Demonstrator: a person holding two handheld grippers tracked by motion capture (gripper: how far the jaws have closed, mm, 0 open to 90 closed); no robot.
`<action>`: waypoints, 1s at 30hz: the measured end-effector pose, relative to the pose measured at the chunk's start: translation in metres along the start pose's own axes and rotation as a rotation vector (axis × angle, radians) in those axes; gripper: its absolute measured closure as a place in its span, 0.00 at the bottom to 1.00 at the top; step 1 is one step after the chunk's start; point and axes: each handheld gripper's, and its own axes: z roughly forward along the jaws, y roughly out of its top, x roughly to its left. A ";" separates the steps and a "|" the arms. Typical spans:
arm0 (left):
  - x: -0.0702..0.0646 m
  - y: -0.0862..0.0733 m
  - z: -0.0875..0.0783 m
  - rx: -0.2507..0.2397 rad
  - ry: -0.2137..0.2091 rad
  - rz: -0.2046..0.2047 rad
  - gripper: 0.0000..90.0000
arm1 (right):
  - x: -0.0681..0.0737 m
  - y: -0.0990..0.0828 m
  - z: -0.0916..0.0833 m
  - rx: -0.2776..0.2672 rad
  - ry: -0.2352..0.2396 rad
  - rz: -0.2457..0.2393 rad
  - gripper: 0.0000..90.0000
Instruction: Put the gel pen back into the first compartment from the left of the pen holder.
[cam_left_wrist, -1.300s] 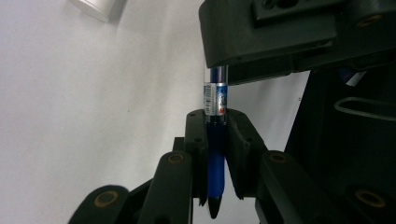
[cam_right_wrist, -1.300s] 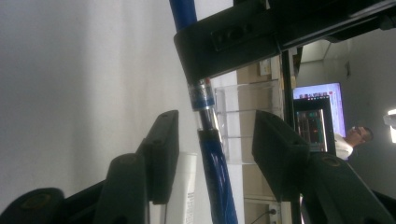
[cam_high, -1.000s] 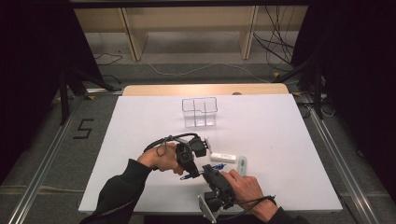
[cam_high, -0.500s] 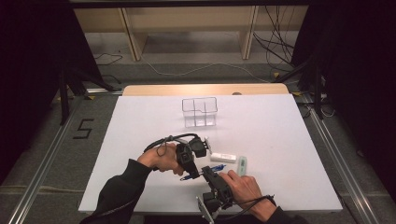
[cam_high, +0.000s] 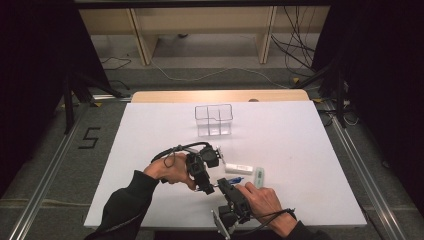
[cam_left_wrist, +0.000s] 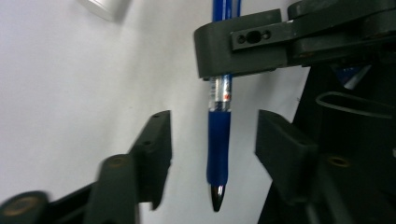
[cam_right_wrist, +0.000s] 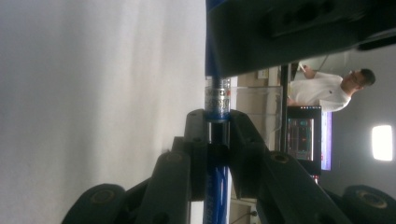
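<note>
Left gripper (cam_left_wrist: 212, 140) jaws now off pen (cam_left_wrist: 218, 140).

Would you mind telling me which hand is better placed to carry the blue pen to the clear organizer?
The right: its claw is clamped on the blue pen, while the left claw has just opened around it.

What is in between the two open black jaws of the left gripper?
The blue pen hangs between them, its silver tip pointing down, touching neither jaw. The left gripper has just been opening. The left gripper view shows this. The right gripper clamps the pen.
</note>
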 end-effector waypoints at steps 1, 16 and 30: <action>0.000 -0.002 -0.003 -0.017 0.011 -0.002 0.43 | 0.000 -0.001 0.000 -0.001 -0.003 0.002 0.88; 0.001 -0.048 -0.029 -0.353 0.182 -0.129 0.28 | -0.022 -0.029 0.001 0.033 0.009 0.149 0.88; 0.002 -0.101 -0.015 -0.757 0.311 -0.302 0.24 | -0.058 -0.060 0.015 0.021 0.064 0.512 0.88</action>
